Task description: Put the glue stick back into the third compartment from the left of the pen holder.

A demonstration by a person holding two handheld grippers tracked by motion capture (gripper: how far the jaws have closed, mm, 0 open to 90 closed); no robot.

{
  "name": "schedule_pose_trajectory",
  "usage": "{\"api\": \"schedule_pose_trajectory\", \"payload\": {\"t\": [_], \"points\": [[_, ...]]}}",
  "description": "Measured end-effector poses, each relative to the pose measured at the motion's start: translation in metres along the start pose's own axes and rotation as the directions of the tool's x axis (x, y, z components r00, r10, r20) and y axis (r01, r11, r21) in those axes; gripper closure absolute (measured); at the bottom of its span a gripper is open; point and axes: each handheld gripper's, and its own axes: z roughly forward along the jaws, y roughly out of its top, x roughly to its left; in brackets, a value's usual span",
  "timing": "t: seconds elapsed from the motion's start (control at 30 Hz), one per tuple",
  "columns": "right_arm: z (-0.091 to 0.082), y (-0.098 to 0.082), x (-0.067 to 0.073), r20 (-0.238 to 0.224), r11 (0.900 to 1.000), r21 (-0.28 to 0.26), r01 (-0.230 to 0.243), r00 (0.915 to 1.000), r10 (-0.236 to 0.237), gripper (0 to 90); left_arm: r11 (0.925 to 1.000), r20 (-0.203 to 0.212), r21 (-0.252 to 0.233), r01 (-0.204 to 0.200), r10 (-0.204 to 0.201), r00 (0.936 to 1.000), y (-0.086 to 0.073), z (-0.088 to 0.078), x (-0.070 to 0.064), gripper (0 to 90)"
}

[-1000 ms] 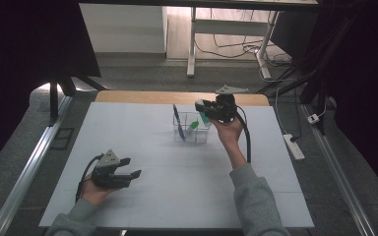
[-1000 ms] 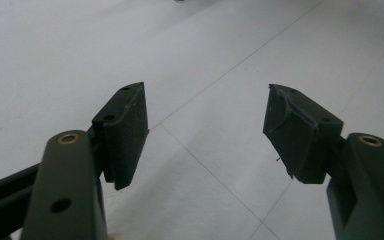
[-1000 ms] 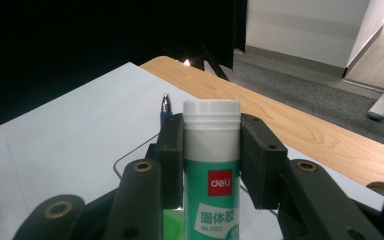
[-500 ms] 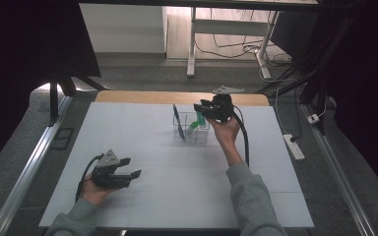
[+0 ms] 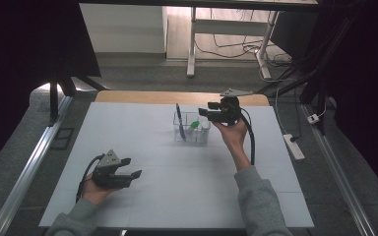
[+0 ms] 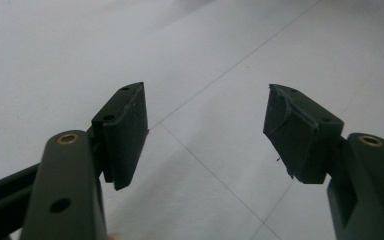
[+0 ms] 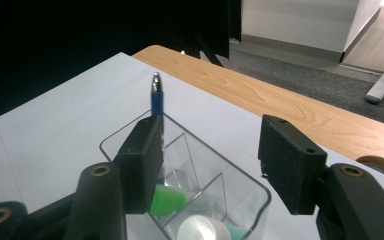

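Since the earlier frame the right gripper (image 5: pixel 204 114) has drawn back a little from the clear organizer (image 5: pixel 192 129), and its jaws have just been opening; nothing is between them now. They stand apart at a medium width above the organizer, and in the right gripper view (image 7: pixel 210 165) the open top of the container lies directly under and between them. The left gripper (image 5: pixel 130 168) has kept its place on the near left part of the desk (image 5: pixel 142 147). Its jaws are wide and empty, and in the left gripper view (image 6: pixel 205 135) the pale desk surface is seen between them.

The clear organizer (image 7: pixel 230 180) stands on the far middle part of the desk, close to the wooden edge (image 7: pixel 260 95). It is a transparent box with thin inner walls that cut it into several compartments. A blue pen (image 7: pixel 156 102) stands upright in the far compartment, its silver tip rising above the rim; in the high view the blue pen (image 5: pixel 178 115) leans at the left side of the box. A green object (image 7: pixel 169 199) lies low in a nearer compartment, partly behind the left jaw. Beside it, in another compartment, is a white round object (image 7: pixel 202 230); what it is exactly I cannot tell.
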Motion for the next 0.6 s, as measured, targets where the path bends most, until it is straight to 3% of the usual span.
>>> {"api": "schedule_pose_trajectory", "payload": {"t": [0.33, 0.6], "points": [[-0.016, -0.010, 0.003, -0.003, 1.000, 0.012, 0.016, 0.9999, -0.016, 42.4, 1.0000, -0.002, 0.001, 0.001, -0.001, 1.0000, 0.000, 0.000, 0.000, 33.5], [-0.031, -0.026, 0.006, 0.000, 0.998, 0.053, 0.028, 0.9996, -0.028, 42.1, 1.0000, -0.002, 0.003, 0.000, 0.000, 1.0000, 0.000, 0.000, 0.000, 33.5]]}}
